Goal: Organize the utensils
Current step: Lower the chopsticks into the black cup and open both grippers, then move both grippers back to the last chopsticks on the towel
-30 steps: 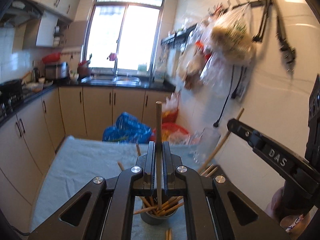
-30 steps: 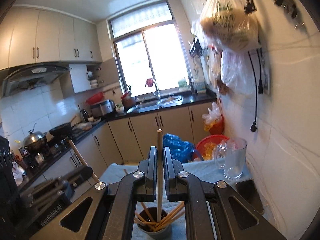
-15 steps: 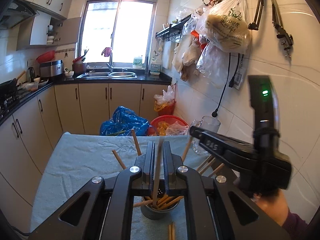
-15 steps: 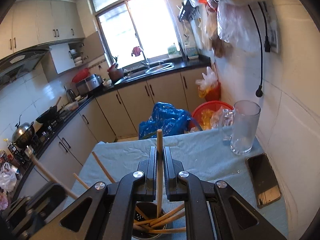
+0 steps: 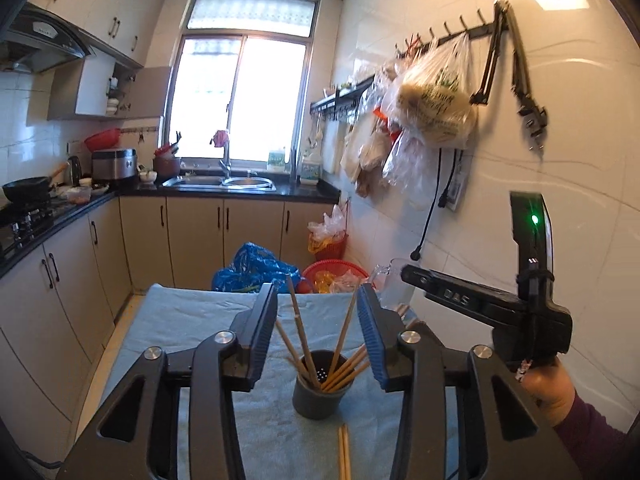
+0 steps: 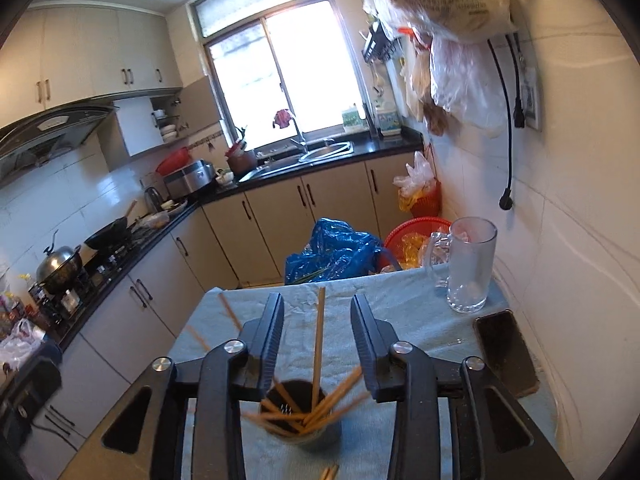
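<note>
Now both the left gripper (image 5: pixel 318 338) and right gripper (image 6: pixel 318 340) have jaws opening, clamping nothing; chopsticks (image 5: pixel 300 336) stand in the grey holder (image 5: pixel 318 394), lower centre on the blue cloth (image 5: pixel 192 320)

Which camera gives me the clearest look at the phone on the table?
The right wrist view: the phone lies flat on the blue cloth by the wall, just past the glass mug, its whole dark face visible. The left wrist view does not show it.
</note>
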